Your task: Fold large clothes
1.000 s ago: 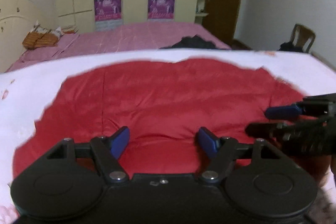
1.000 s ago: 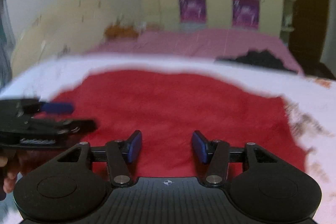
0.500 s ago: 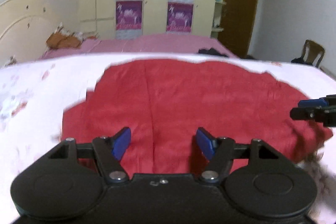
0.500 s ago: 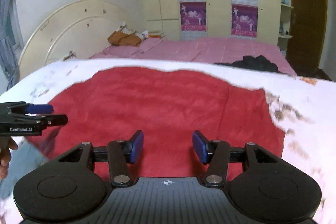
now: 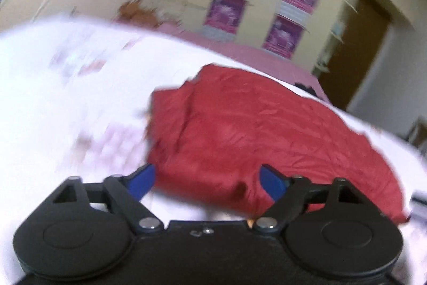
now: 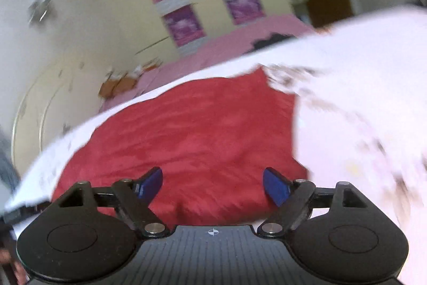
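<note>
- Okay, left wrist: I'm holding the left gripper [image 5: 206, 179] spread wide, gripping nothing, over the red garment's [image 5: 256, 135] near-left corner on the white sheet [image 5: 66, 103].
- Right wrist: I'm keeping the right gripper [image 6: 213, 184] agape and empty above the garment's [image 6: 197, 130] near-right edge; fabric is looking soft and limp, so I'm planning on pinching corners.

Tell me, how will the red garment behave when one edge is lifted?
The red garment is probably floppy: it lies creased on the white sheet. It likely sags and drags. Its faint sheen hints it may slip.

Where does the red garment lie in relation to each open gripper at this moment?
The red garment lies spread on the white floral sheet, ahead and right of the left gripper; in the right wrist view it fills the centre, ahead of the right gripper.
</note>
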